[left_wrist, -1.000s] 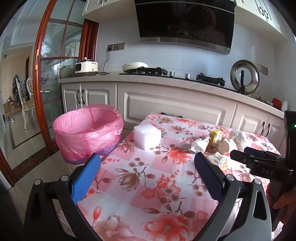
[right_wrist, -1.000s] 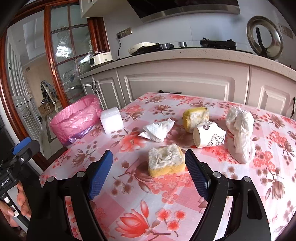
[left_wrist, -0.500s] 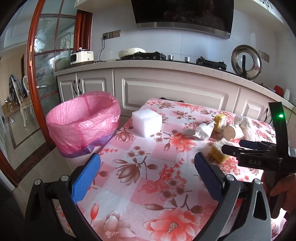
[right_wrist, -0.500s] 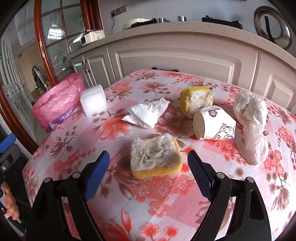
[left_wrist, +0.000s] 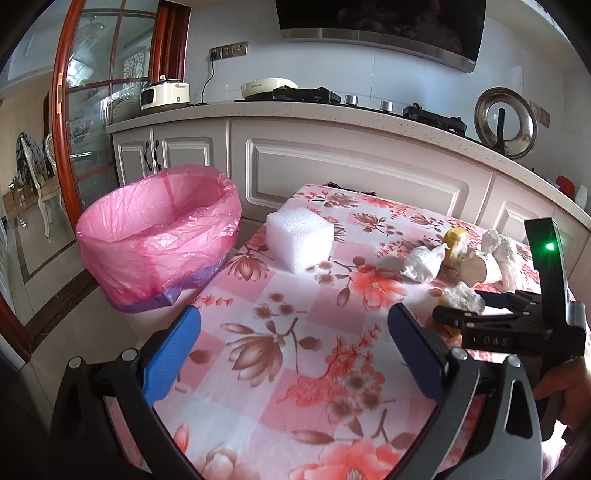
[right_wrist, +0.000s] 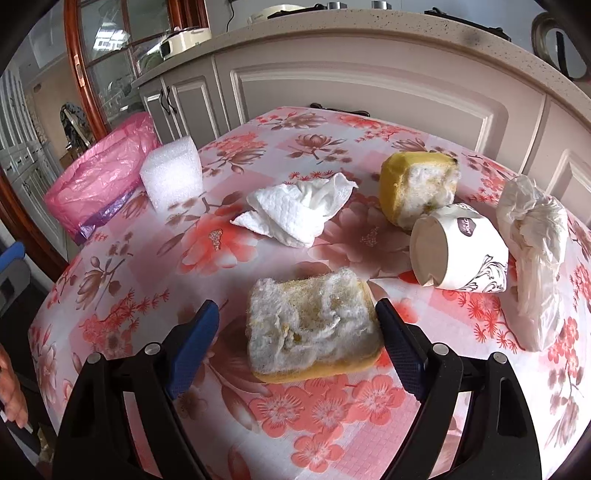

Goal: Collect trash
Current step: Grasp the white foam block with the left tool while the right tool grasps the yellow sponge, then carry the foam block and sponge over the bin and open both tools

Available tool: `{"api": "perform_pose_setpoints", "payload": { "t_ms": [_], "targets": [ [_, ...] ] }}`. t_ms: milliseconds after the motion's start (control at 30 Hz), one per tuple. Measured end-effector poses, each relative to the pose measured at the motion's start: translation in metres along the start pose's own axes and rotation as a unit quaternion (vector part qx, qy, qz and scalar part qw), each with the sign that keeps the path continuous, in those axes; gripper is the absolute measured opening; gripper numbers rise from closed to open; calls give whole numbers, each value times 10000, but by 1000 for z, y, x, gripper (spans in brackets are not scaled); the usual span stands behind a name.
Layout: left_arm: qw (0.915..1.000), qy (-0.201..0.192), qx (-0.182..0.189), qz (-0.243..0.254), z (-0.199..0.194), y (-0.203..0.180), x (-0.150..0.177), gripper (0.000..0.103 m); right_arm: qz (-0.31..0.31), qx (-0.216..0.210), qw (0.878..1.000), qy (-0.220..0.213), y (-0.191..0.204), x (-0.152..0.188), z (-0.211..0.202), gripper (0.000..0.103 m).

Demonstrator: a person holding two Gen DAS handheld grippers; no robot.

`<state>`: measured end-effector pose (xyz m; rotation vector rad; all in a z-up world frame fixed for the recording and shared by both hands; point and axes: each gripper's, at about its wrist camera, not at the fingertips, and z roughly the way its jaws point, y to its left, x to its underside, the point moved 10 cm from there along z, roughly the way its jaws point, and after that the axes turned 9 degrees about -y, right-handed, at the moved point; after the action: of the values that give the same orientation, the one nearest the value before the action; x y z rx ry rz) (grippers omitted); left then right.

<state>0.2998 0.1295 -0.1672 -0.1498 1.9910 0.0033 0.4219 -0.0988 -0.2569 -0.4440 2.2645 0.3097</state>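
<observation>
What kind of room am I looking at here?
Most likely a home kitchen: a gas stove sits on the counter under a range hood, with cupboards below and a small table in a flowered cloth.

Both claws gape wide: left claw, right claw (low).

Each claw has a black, angular plastic frame with silver screws at its joints and two blue, fine-textured pads. The left claw shows this in its own view, the right claw likewise. From the left view, the right claw's side bears white letters "DAS" and a green light.
</observation>
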Motion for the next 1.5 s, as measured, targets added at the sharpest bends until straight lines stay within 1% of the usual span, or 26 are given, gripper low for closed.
{"api": "perform_pose_setpoints", "payload": {
  "t_ms": [100, 167, 267, 400, 500, 667, 800, 867, 933, 967, 1100, 1167, 1300, 1500],
  "targets": [
    [10000, 93, -17, -13, 15, -2, -4, 98, -35, -11, 10000, 60, 0, 2, 2, 75],
    [9998, 172, -52, -25, 28, -4, -7, 98, -66, -8, 10000, 49, -2, 3, 2, 65],
    [9995, 282, -102, -42, 48, -9, -12, 98, -89, -124, 9999, -21, -2, 2, -1, 60],
    [9985, 523, -121, -122, 89, -20, -18, 98, 87, -242, 9994, -217, -8, -8, -10, 59],
    [9974, 649, -271, -162, 118, -24, -24, 98, 171, -364, 9986, -355, -8, -19, -18, 59],
    [9936, 841, -720, -214, 171, -22, -37, 98, 259, -620, 9959, -609, -6, -37, -29, 59],
    [9894, 1022, -1020, -158, 201, -16, -39, 97, 361, -714, 9945, -671, -12, -43, -29, 59],
    [9878, 1108, -1089, -110, 211, -14, -35, 93, 401, -695, 9945, -679, -18, -43, -27, 59],
    [9860, 1243, -1111, -70, 216, -14, -27, 79, 477, -690, 9943, -657, -24, -41, -25, 59],
    [9854, 1303, -1089, -73, 217, -14, -24, 72, 516, -688, 9941, -658, -26, -40, -26, 59],
    [9875, 1218, -1002, -79, 205, -16, -20, 70, 533, -654, 9944, -644, -28, -34, -29, 59],
    [9897, 1107, -908, -58, 190, -21, -21, 70, 528, -641, 9944, -656, -27, -32, -33, 59],
    [9935, 877, -724, -25, 149, -33, -23, 70, 530, -607, 9943, -695, -22, -26, -43, 59],
    [9978, 546, -352, -88, 75, -43, -16, 70, 499, -493, 9941, -828, -10, -16, -66, 59]
  ]
}}
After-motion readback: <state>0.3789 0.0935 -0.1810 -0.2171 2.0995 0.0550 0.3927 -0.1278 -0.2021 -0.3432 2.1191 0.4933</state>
